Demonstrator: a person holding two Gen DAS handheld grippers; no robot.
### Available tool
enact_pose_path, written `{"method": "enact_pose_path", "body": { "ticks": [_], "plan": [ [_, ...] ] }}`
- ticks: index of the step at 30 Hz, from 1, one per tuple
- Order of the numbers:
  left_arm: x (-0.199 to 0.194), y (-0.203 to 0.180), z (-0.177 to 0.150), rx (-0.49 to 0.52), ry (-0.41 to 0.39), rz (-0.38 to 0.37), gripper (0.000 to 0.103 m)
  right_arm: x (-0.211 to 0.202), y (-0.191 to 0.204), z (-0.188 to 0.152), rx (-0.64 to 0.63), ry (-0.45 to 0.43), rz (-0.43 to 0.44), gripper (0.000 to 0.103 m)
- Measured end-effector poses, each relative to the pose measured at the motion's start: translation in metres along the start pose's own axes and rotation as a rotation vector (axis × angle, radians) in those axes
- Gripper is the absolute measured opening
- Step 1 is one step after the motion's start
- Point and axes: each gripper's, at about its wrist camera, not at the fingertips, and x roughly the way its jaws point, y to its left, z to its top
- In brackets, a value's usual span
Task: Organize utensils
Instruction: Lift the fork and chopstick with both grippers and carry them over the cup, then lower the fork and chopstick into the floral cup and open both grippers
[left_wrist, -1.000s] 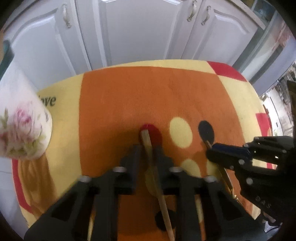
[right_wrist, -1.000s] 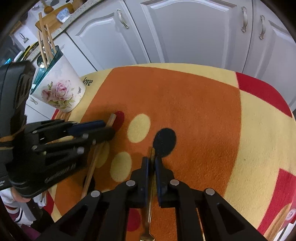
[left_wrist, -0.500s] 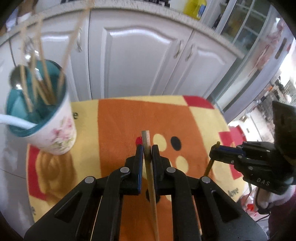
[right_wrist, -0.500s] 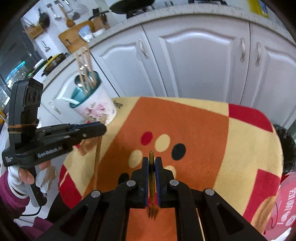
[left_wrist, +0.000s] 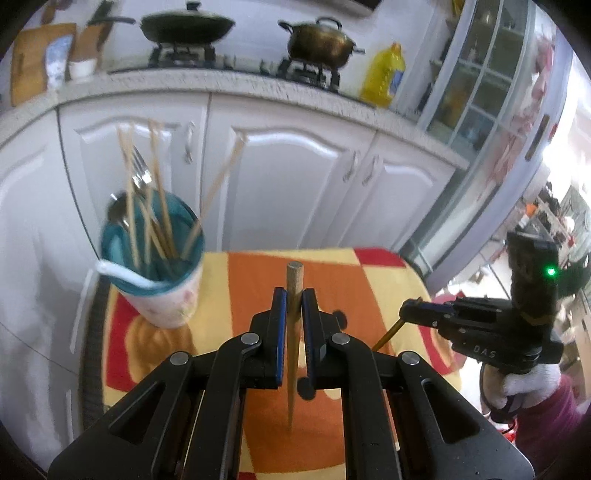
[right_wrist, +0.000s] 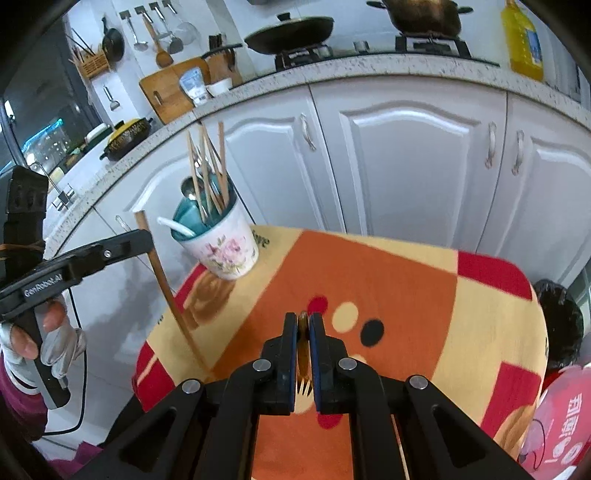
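Note:
My left gripper is shut on a wooden chopstick, held well above the orange and yellow tablecloth; the right wrist view shows the same gripper with the chopstick hanging down at a slant. My right gripper is shut on a small gold fork, tines toward the camera; from the left wrist view it appears at the right, fork handle sticking out below. A floral cup with a teal inside stands at the cloth's far left corner, also visible as the cup, holding several chopsticks, a fork and spoons.
White cabinet doors run close behind the table under a speckled counter with a wok, a pot and a yellow oil bottle. A gloved hand holds the left grip. A person's red garment is at the lower right.
Both grippers have lifted off the cloth, carrying the chopstick and the fork up. The views tipped upward, so the cup, cabinets and counter came into sight.

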Motion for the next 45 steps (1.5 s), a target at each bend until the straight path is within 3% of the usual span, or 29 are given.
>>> {"method": "enact_pose_path", "body": {
  "ticks": [8,25,33,45],
  "plan": [
    [-0.049,0.022,0.039,-0.025,-0.126,0.042,0.006,-0.006,0.025,0.039,-0.044,-0.07,0.042,0.006],
    [-0.119,0.063,0.108,-0.023,-0.282,0.161,0.006,0.005,0.109,0.138,-0.174,-0.196,0.147,0.006],
    [-0.1,0.087,0.117,-0.01,-0.268,0.267,0.006,0.06,0.124,0.171,-0.166,-0.147,0.159,0.006],
    [-0.047,0.113,0.105,-0.015,-0.195,0.34,0.006,0.127,0.119,0.176,-0.152,-0.064,0.109,0.006]
  ]
}}
